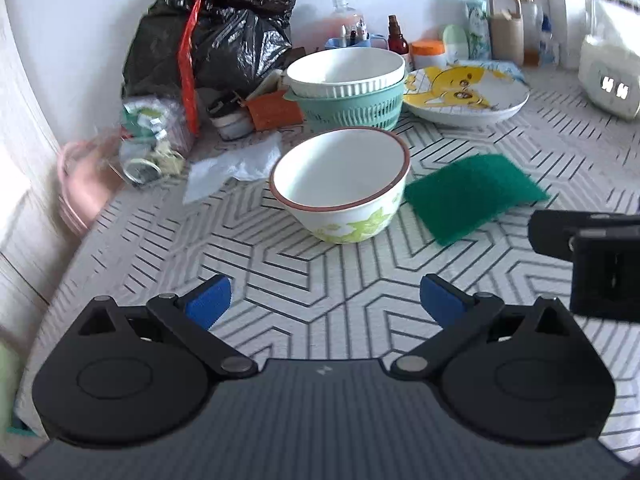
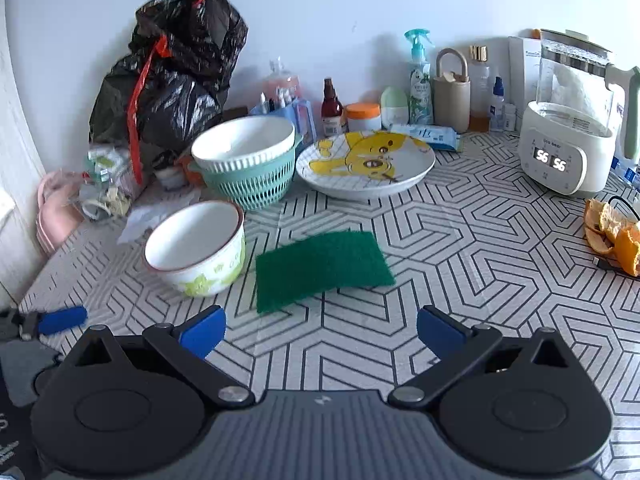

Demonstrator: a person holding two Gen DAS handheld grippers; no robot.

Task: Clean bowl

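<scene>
A white bowl [image 1: 342, 184] [image 2: 198, 246] with a brown rim and green flowers stands upright on the patterned table. Just to its right lies a flat green scouring pad [image 1: 474, 196] [image 2: 322, 270]. My left gripper [image 1: 322, 300] is open and holds nothing, a short way in front of the bowl. My right gripper [image 2: 320, 334] is open too, just in front of the pad. Part of the right gripper's body shows at the right edge of the left wrist view. One blue fingertip of the left gripper [image 2: 64, 319] shows at the left of the right wrist view.
Behind the bowl a white bowl sits in a teal basket [image 1: 352, 106] [image 2: 250, 180], beside a cartoon plate [image 1: 466, 94] [image 2: 366, 164]. A black rubbish bag [image 1: 216, 36] [image 2: 172, 72], bottles and a kettle [image 2: 568, 156] line the wall. Orange peel [image 2: 614, 236] lies far right.
</scene>
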